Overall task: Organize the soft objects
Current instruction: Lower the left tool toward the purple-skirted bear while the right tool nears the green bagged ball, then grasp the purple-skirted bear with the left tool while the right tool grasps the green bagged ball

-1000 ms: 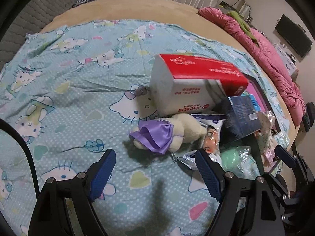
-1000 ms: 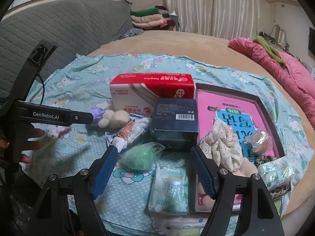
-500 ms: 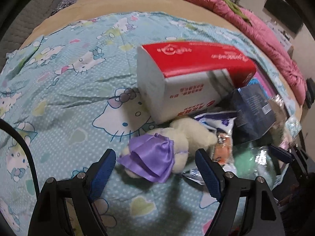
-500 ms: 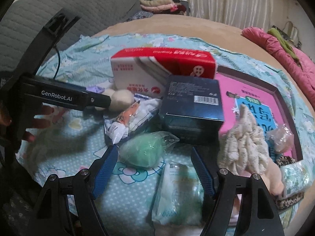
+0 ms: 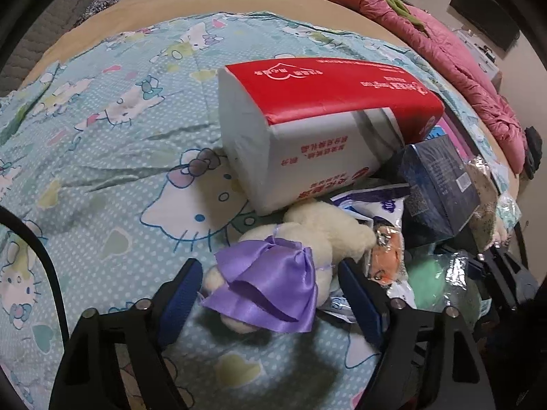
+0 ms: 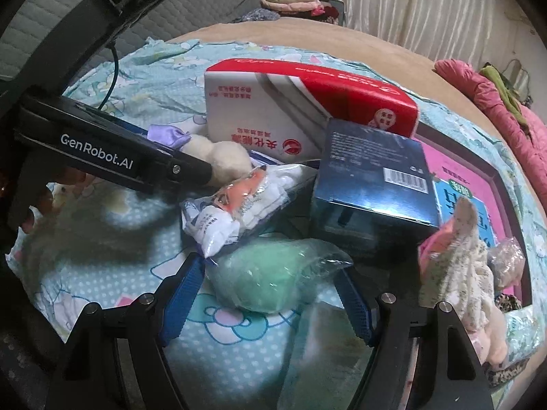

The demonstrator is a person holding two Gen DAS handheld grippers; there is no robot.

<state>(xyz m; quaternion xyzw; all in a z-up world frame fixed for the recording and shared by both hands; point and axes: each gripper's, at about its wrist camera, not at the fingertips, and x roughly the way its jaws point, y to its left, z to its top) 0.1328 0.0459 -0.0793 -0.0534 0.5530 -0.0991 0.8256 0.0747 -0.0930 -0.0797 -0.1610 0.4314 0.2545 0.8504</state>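
A cream plush toy with a purple satin bow (image 5: 273, 273) lies on the Hello Kitty sheet (image 5: 102, 157). My left gripper (image 5: 270, 294) straddles it, and its jaws are closing. The blue pads sit just beside the toy on either side, with no squeeze showing. In the right wrist view a green soft lump in a clear bag (image 6: 270, 276) lies between the fingers of my right gripper (image 6: 270, 302), which is open with a gap on both sides. The left gripper's black body (image 6: 112, 157) reaches in from the left over the plush toy (image 6: 222, 160).
A red and white tissue pack (image 5: 324, 130) and a dark blue box (image 6: 372, 184) stand just behind. A white packet with orange print (image 6: 236, 205) lies between the two toys. A cream floral cloth (image 6: 458, 256) rests on a pink book (image 6: 478, 184). A pink quilt (image 5: 461, 54) lines the bed's right edge.
Both grippers have come down and forward. The left one now has the plush toy between its fingers and has narrowed a little; the right one now straddles the green bag.
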